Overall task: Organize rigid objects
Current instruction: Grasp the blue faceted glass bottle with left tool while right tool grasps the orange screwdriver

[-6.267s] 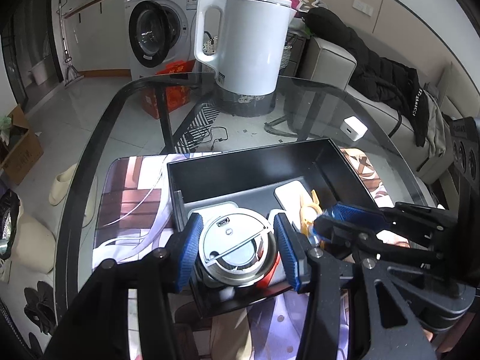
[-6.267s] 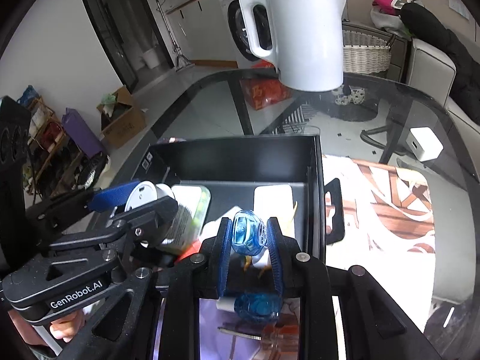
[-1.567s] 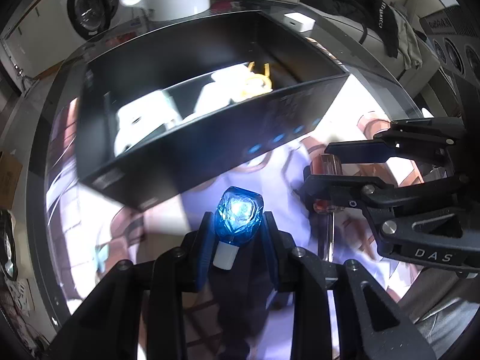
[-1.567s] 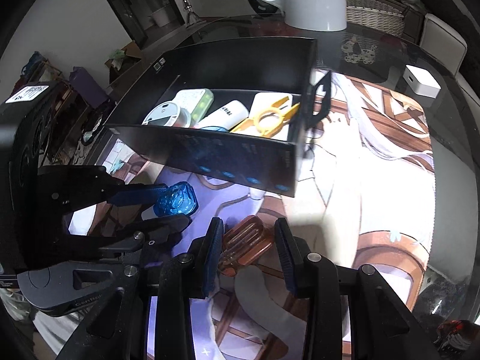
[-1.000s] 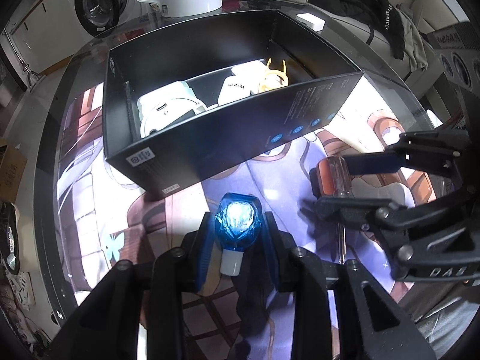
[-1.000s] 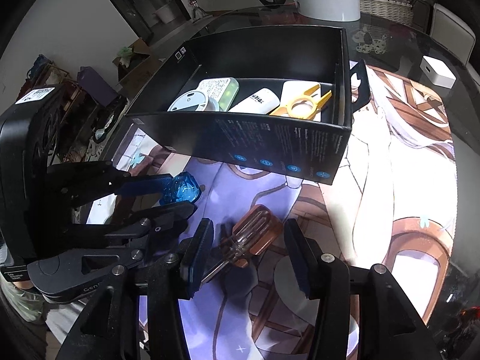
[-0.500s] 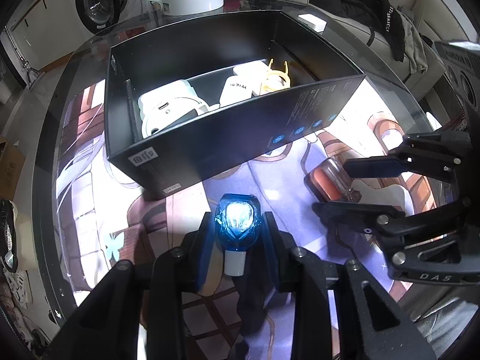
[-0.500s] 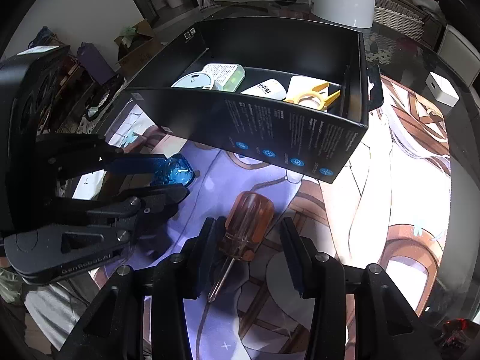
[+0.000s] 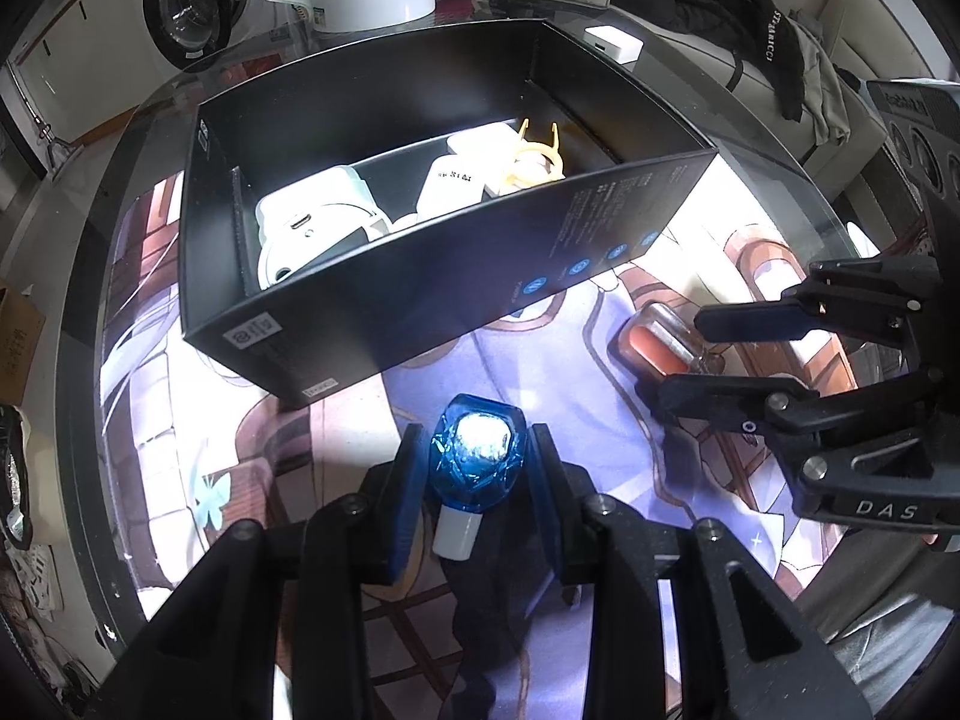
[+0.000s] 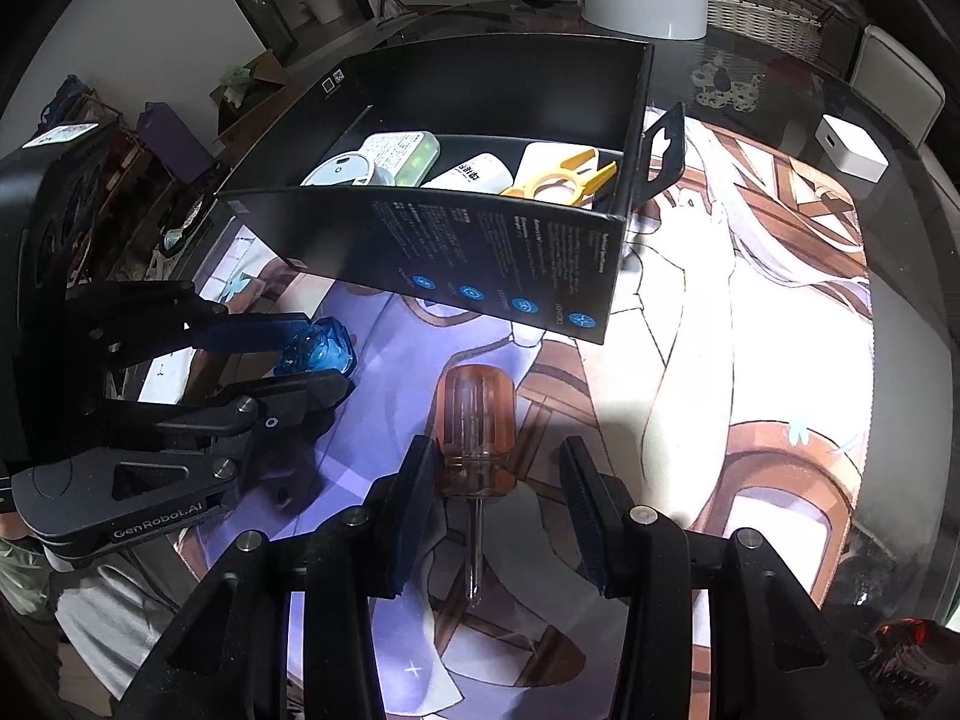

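Four small things already lie in the black box (image 9: 372,324) on my desk (image 10: 900,228). My left tongs (image 9: 474,474) grip the blue gem-topped piece (image 9: 477,450) just before the box; my right tongs (image 10: 498,468) stand spread around the amber screwdriver (image 10: 477,426), lying on the mat. Half a second ago they were narrower.

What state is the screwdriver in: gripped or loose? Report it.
Loose. The screwdriver lies flat on the mat between the right gripper's open jaws; only one pad may touch it.
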Demonstrator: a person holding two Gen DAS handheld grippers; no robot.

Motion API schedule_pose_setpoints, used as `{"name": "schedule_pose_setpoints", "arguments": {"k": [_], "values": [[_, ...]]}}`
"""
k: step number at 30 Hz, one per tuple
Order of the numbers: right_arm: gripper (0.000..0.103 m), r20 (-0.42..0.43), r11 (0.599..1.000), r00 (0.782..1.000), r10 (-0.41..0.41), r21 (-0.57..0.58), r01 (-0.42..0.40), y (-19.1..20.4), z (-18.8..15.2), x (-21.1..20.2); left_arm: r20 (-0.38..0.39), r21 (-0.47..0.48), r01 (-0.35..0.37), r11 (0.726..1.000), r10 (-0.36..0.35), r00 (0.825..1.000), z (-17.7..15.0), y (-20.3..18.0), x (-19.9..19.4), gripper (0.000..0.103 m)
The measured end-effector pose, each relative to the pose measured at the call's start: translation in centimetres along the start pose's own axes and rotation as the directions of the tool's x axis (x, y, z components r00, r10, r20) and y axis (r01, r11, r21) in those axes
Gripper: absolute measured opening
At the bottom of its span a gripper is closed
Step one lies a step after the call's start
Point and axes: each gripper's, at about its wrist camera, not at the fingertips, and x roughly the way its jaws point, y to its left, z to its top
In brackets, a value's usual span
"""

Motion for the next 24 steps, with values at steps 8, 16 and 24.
{"name": "schedule_pose_setpoints", "arguments": {"k": [8,16,24], "values": [[0.028,0.017,1.000,1.000,0.005,-0.031,-0.005,1.0,0.6,0.0,0.001,0.003,-0.003,1.000,0.003,1.000,-0.1,-0.1,-0.1,0.032],[0.029,0.018,0.999,1.000,-0.019,-0.049,0.020,1.6,1.3,0.9,0.002,0.021,-0.028,0.999,0.028,1.000,0.0,-0.7,0.2,0.032],[0.027,0.020,0.997,0.999,-0.046,-0.062,0.047,2.5,1.8,1.1,0.014,0.069,-0.042,0.997,0.041,0.999,0.1,-1.7,0.2,0.029]]}}
